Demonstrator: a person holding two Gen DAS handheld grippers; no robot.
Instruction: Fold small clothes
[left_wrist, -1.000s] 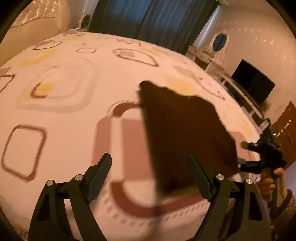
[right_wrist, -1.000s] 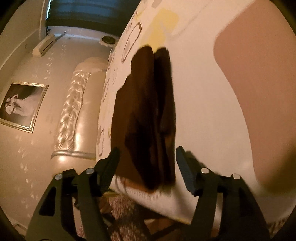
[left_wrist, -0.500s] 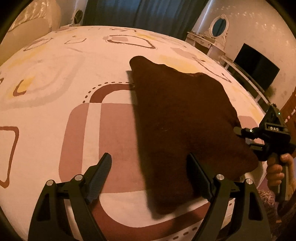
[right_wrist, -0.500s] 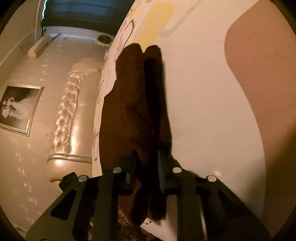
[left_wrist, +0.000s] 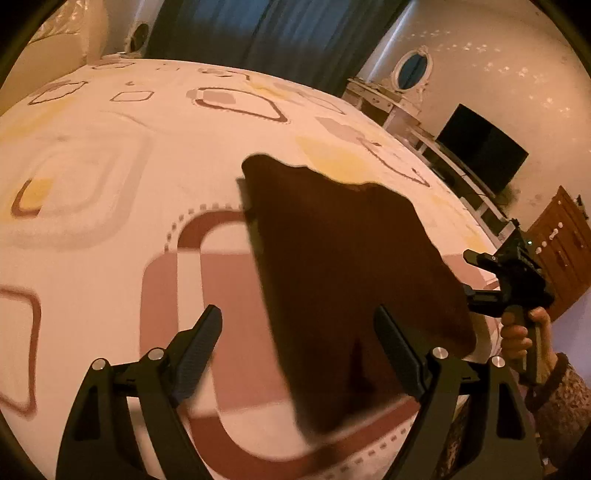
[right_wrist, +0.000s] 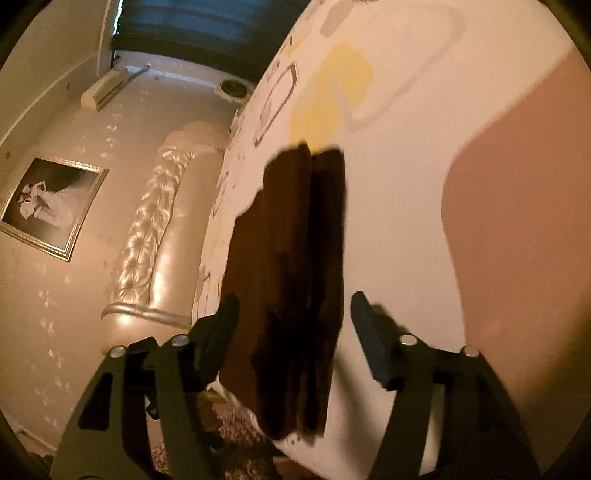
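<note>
On the patterned bed cover (left_wrist: 110, 221), seen from the left wrist, a dark brown folded garment (left_wrist: 343, 266) is lying flat near the bed's near edge. The left hand-held gripper (left_wrist: 299, 347) is hovering above it with its jaws spread wide, gripping nothing; its right finger is overlapping the garment's near part in the picture, while the left finger is sitting over bare cover. Off to the right, the right hand-held gripper (left_wrist: 480, 275) is showing at the garment's far right edge, a hand (left_wrist: 524, 339) gripping its handle.

From the right wrist, the same garment (right_wrist: 291, 277) is lying in long folds along the bed's edge, one end hanging slightly over it. The right hand-held gripper (right_wrist: 291, 321) is standing wide open with the garment's near end between its fingers, neither finger pressing on the cloth. A padded headboard (right_wrist: 162, 229) and a framed picture (right_wrist: 48, 203) are showing on the wall behind.
</note>
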